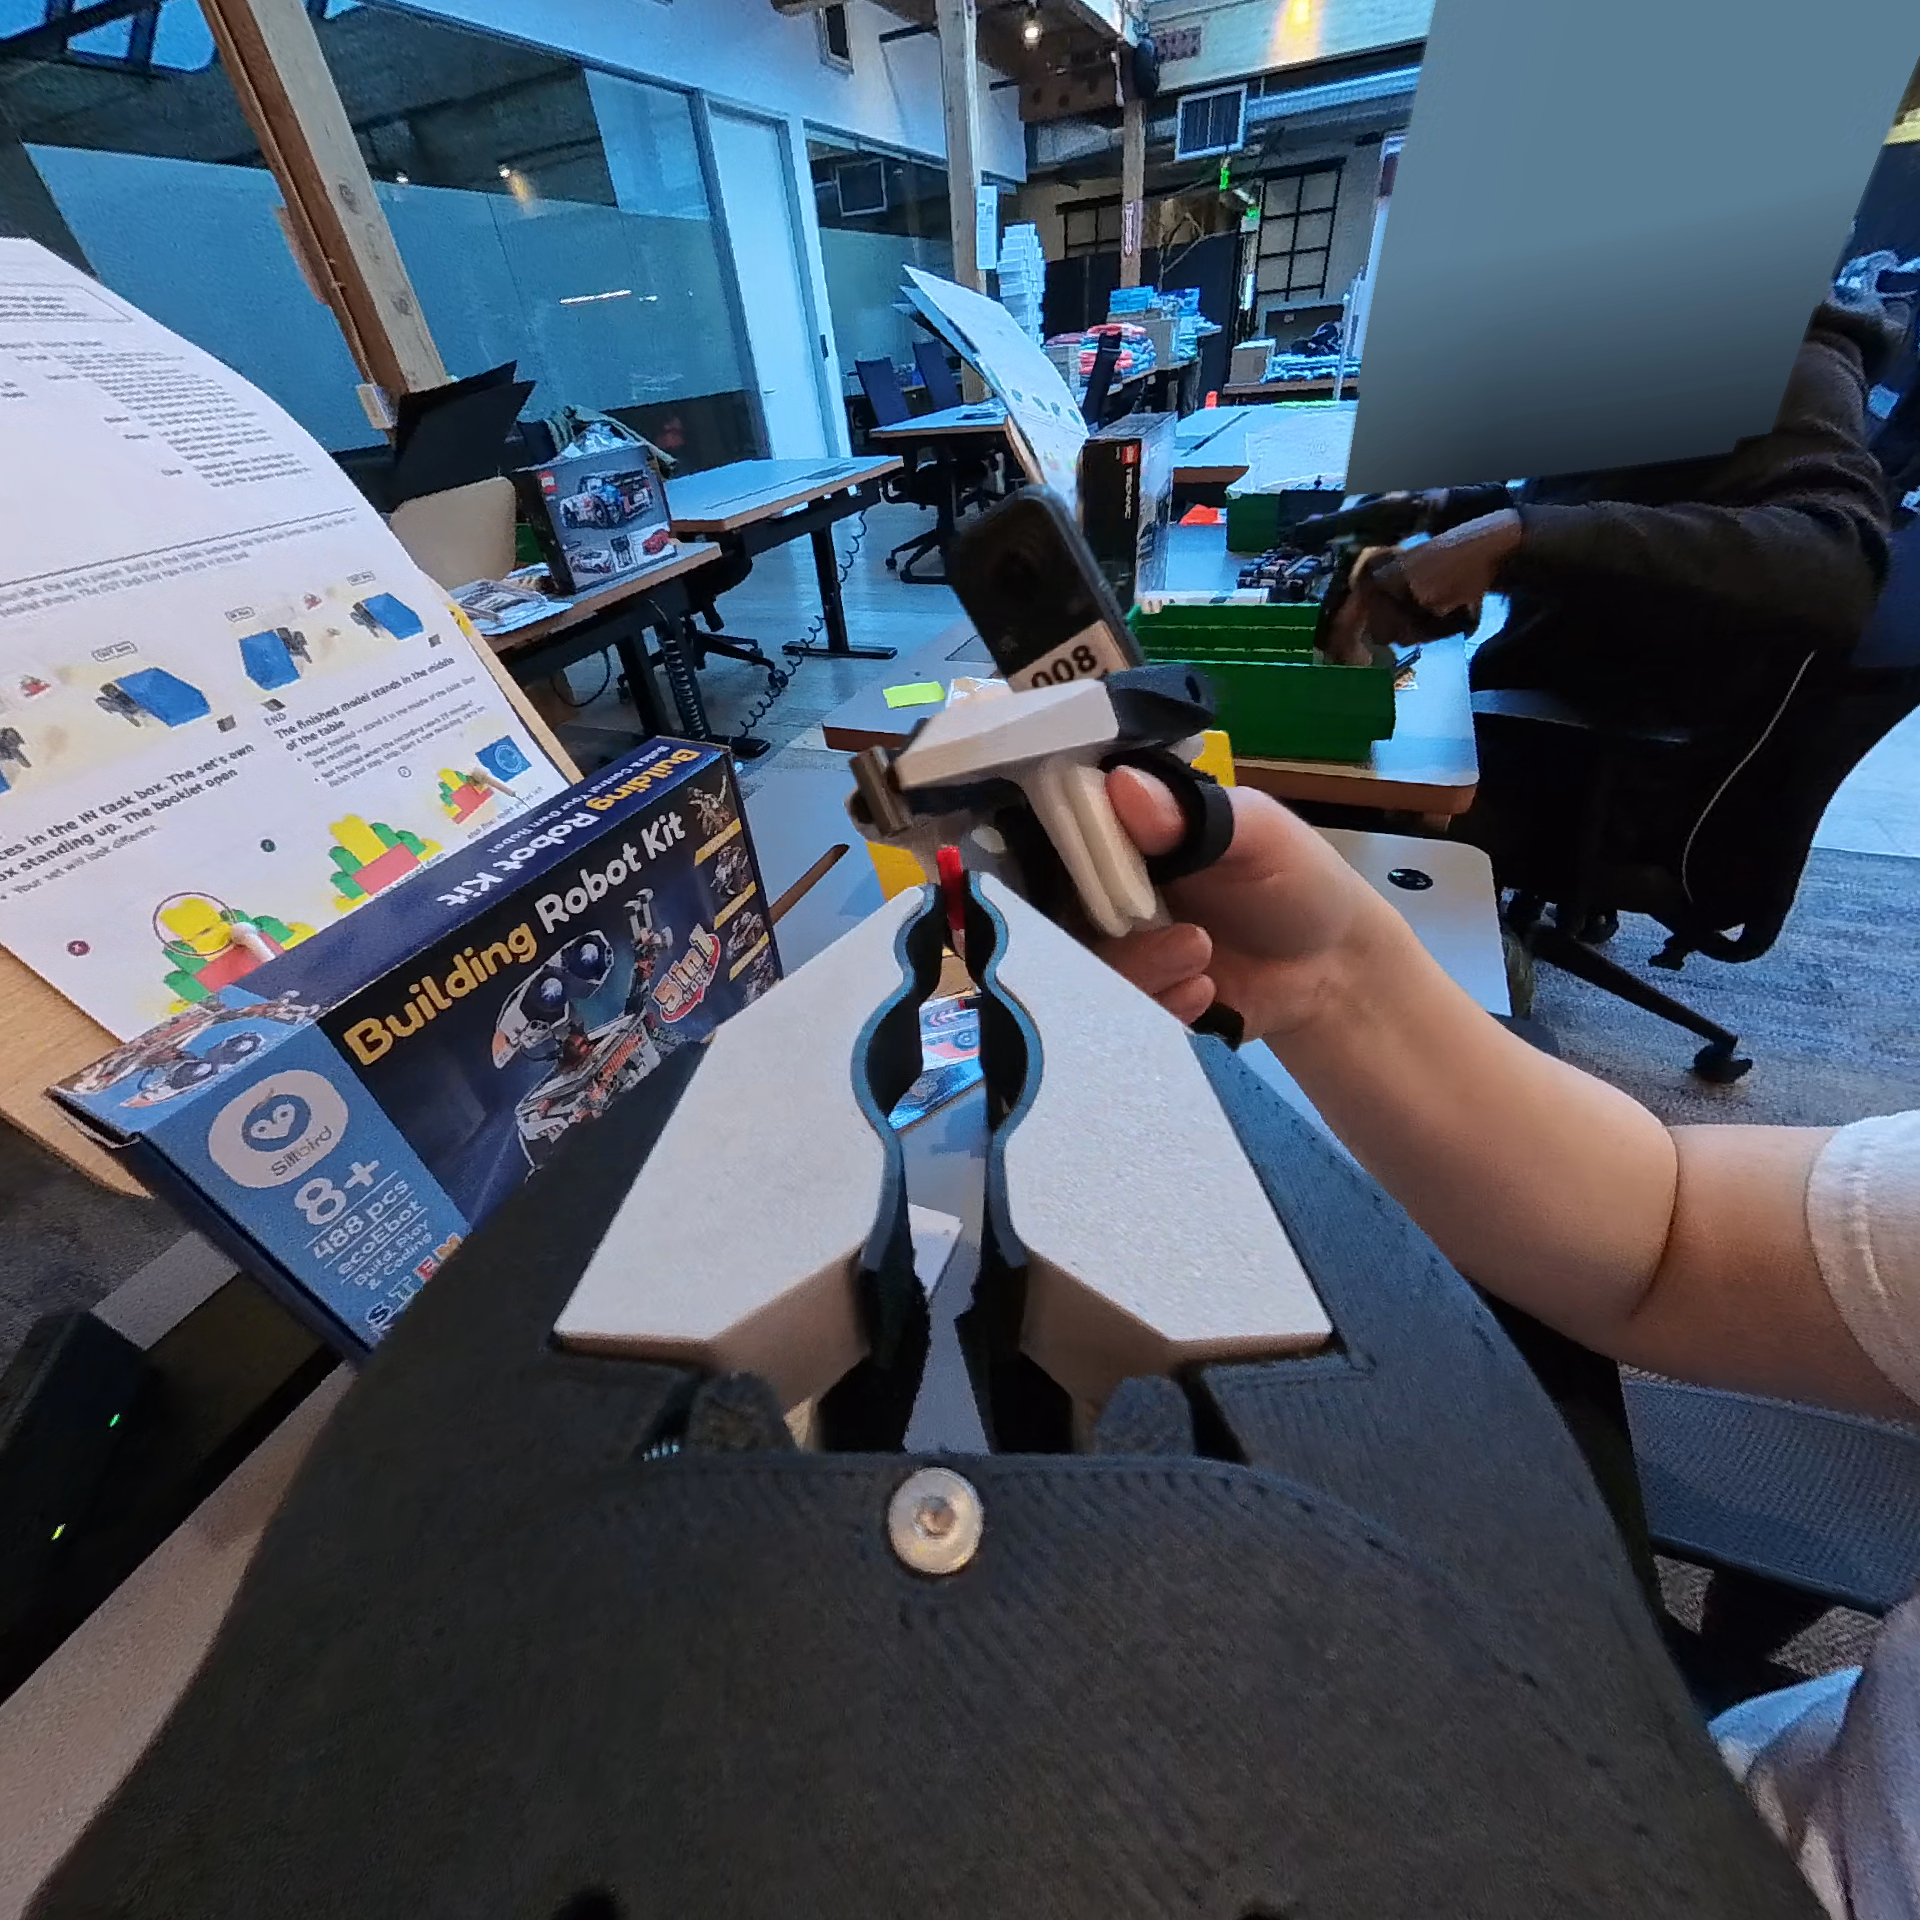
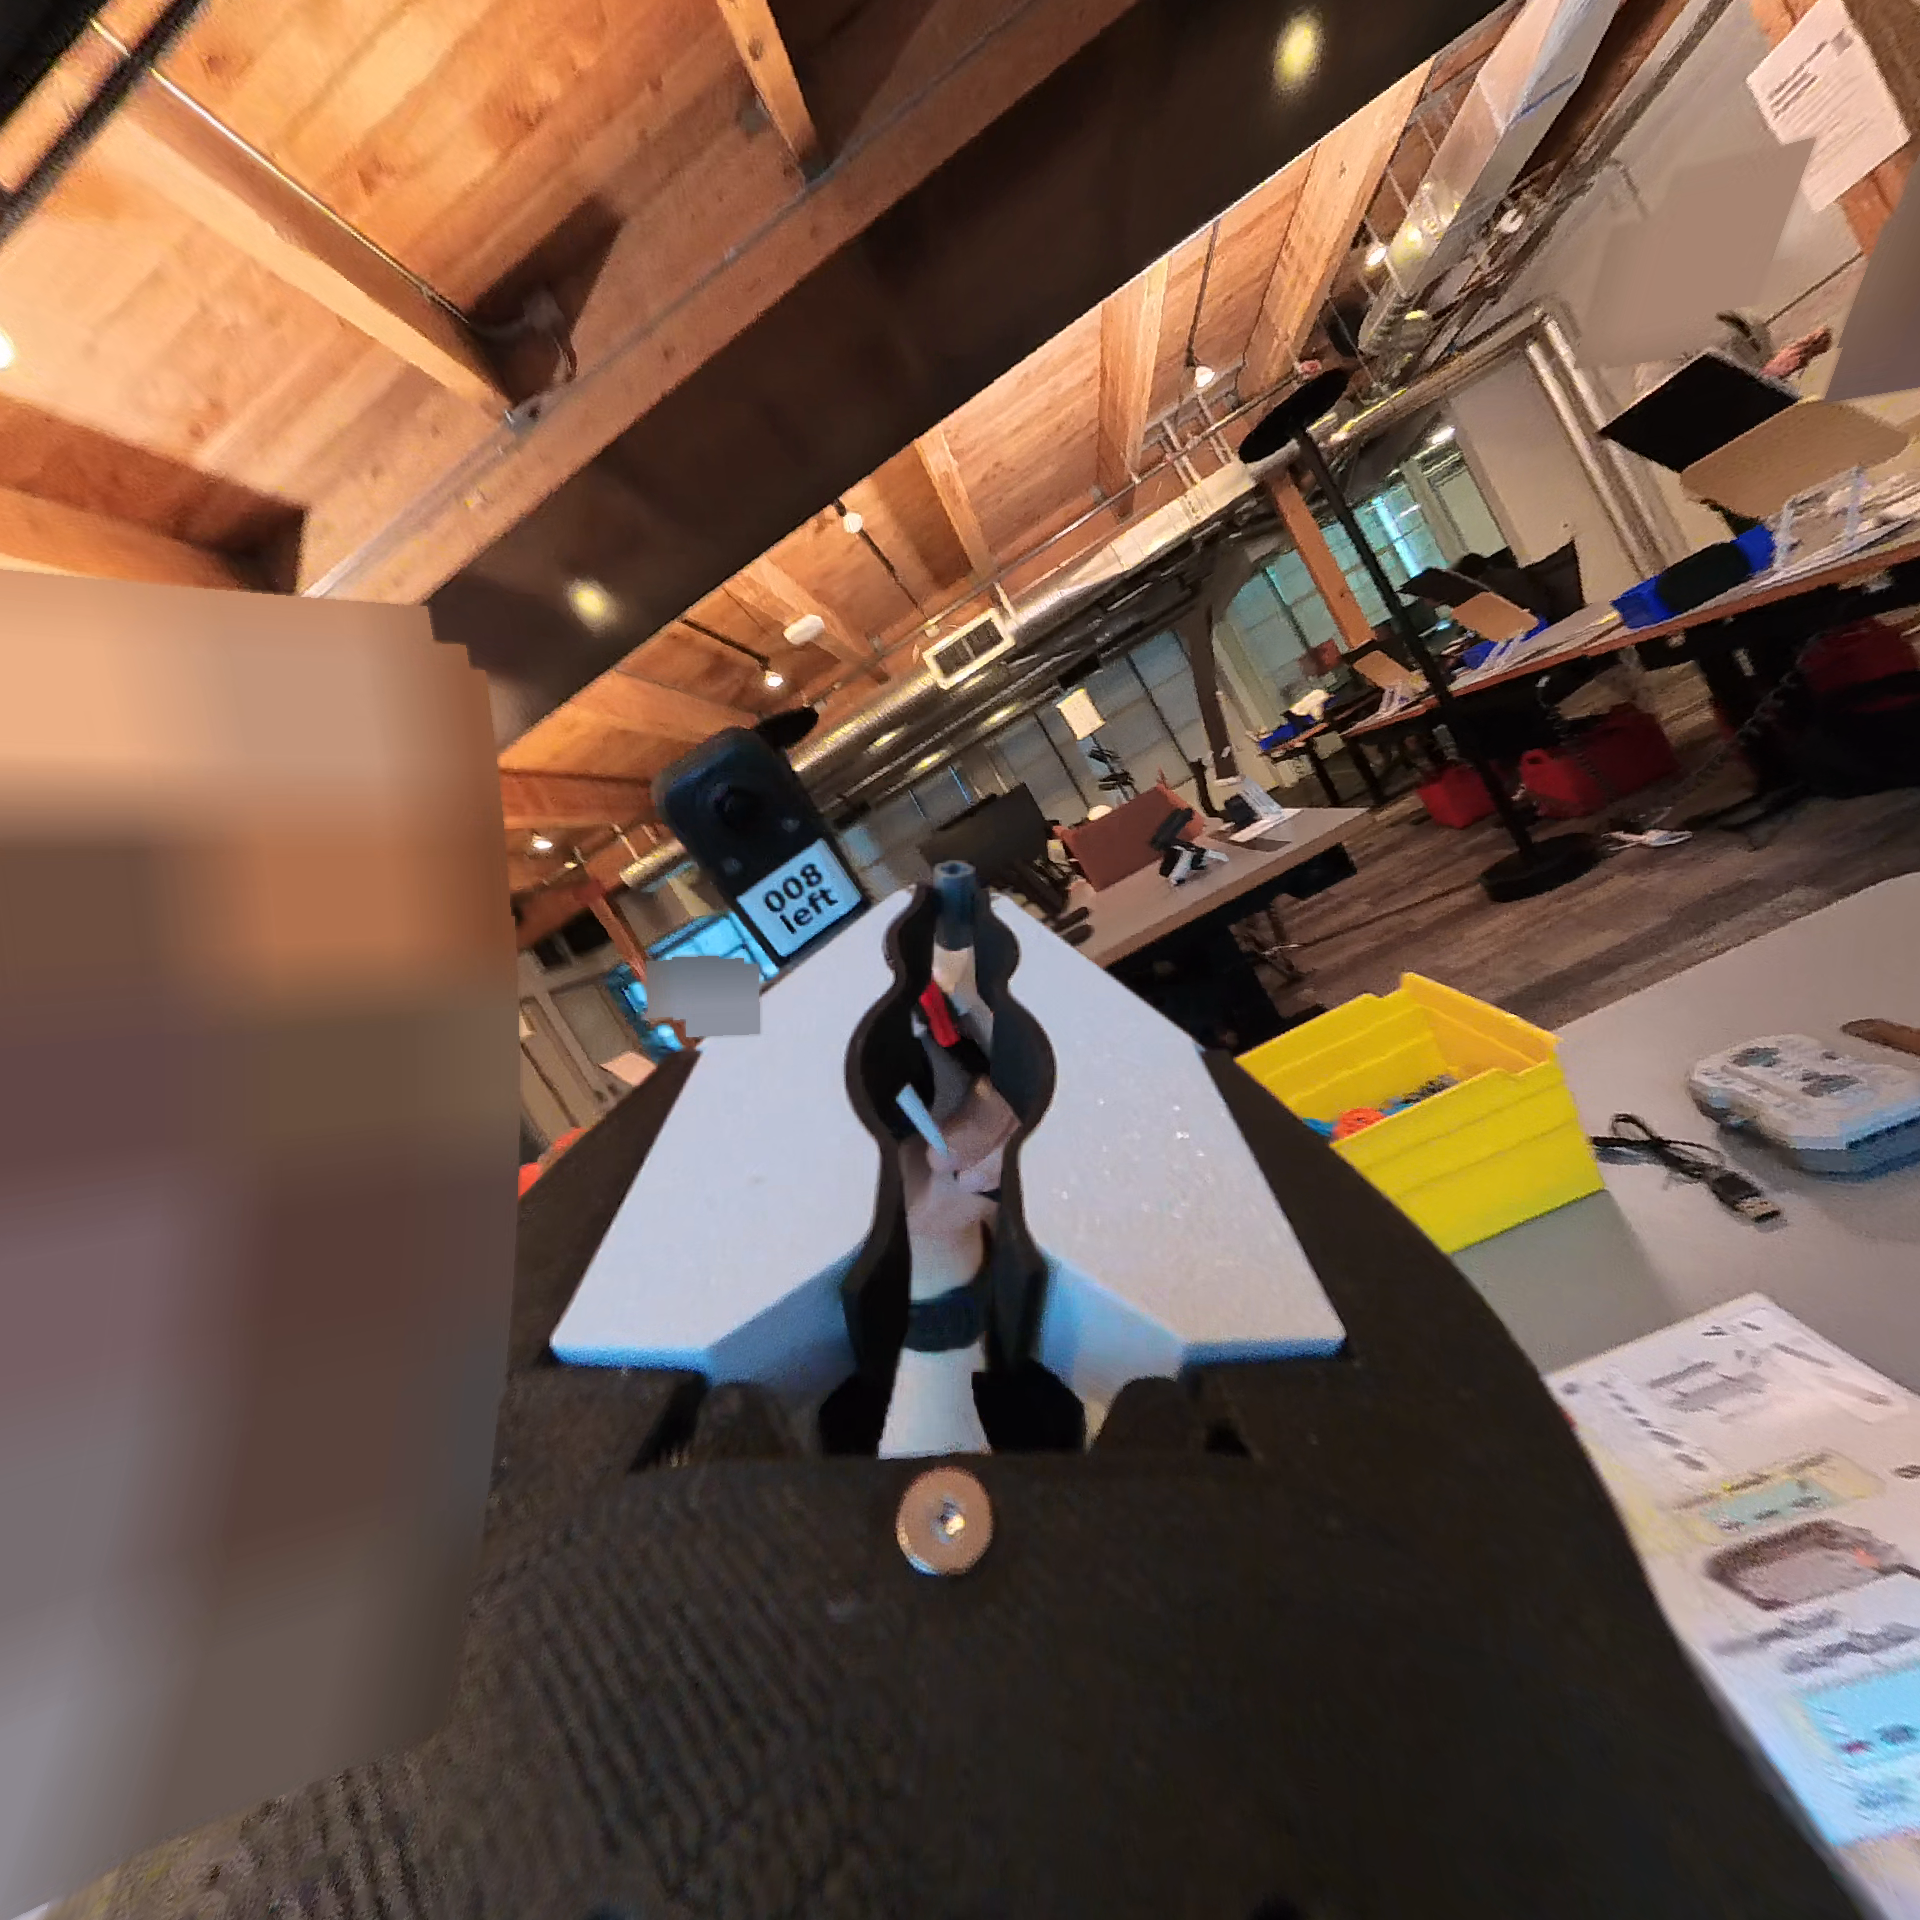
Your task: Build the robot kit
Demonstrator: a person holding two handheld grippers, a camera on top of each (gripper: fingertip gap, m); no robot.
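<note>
Left wrist view: the left gripper (image 1: 951, 906) is seen with its jaws drawn narrow, and a small red piece (image 1: 949, 891) is pinched upright between the tips. Just beyond those tips the right gripper is held side-on by a hand (image 1: 1236, 914), with a short grey piece at its end, close above the red piece; whether the two pieces touch cannot be told. From the right wrist view the right gripper (image 2: 951, 920) is likewise shown narrow, the grey piece (image 2: 954, 896) being gripped at the tips and the red piece glimpsed through the gap behind. To the left, a blue toy box (image 1: 468, 1039) is propped at a tilt beside a curled printed sheet (image 1: 208, 623). To the right, a yellow bin (image 2: 1455, 1153) is set on a grey table (image 2: 1714, 987), with a black cable (image 2: 1683, 1169) and a pale grey case (image 2: 1808, 1091) near it. Green bins (image 1: 1278, 686) are placed far off, with a seated person in a dark sleeve (image 1: 1683, 561) beside them.
</note>
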